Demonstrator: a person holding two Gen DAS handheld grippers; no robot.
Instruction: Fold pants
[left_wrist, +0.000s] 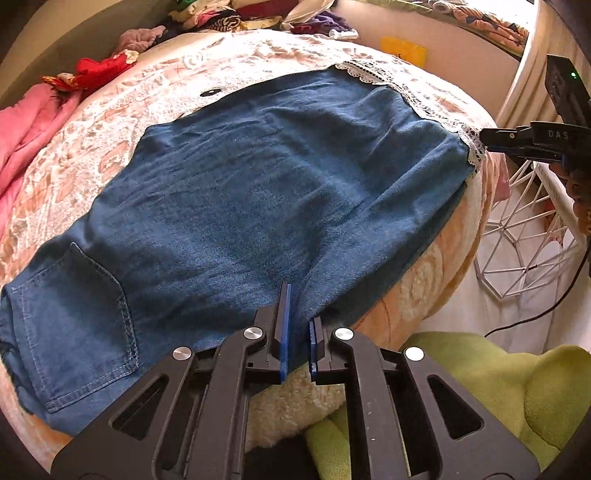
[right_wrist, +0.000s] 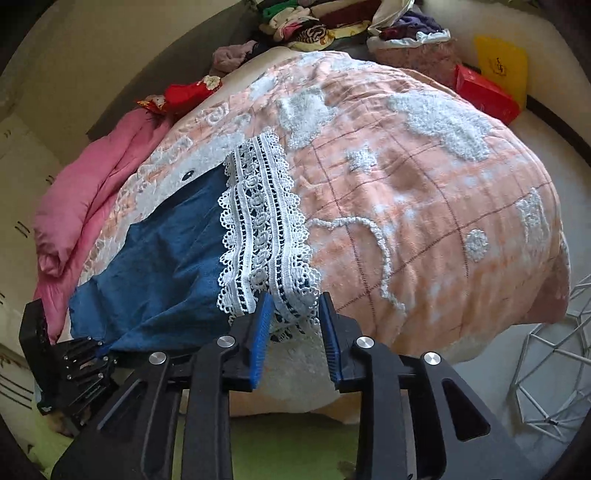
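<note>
Blue denim pants (left_wrist: 258, 184) lie flat across the peach bedspread (right_wrist: 443, 221), back pocket (left_wrist: 74, 314) at the near left. Their white lace hem (right_wrist: 262, 229) is at the far right end. My left gripper (left_wrist: 301, 303) is shut on the pants' near edge, a fold of denim pinched between its blue pads. It also shows at the lower left of the right wrist view as the left gripper (right_wrist: 105, 350), gripping blue cloth. My right gripper (right_wrist: 296, 297) stands open at the bed's edge, the lace lying loose between its pads. The right gripper (left_wrist: 485, 139) sits beside the hem corner.
A pink quilt (right_wrist: 92, 203) is bunched along the left side of the bed. Piled clothes (left_wrist: 221, 14) lie at the far end, with a red box (right_wrist: 484, 92) and a yellow bag (right_wrist: 502, 66). A white wire basket (left_wrist: 517, 251) stands by the bed's right side. A green cushion (left_wrist: 498, 387) is below.
</note>
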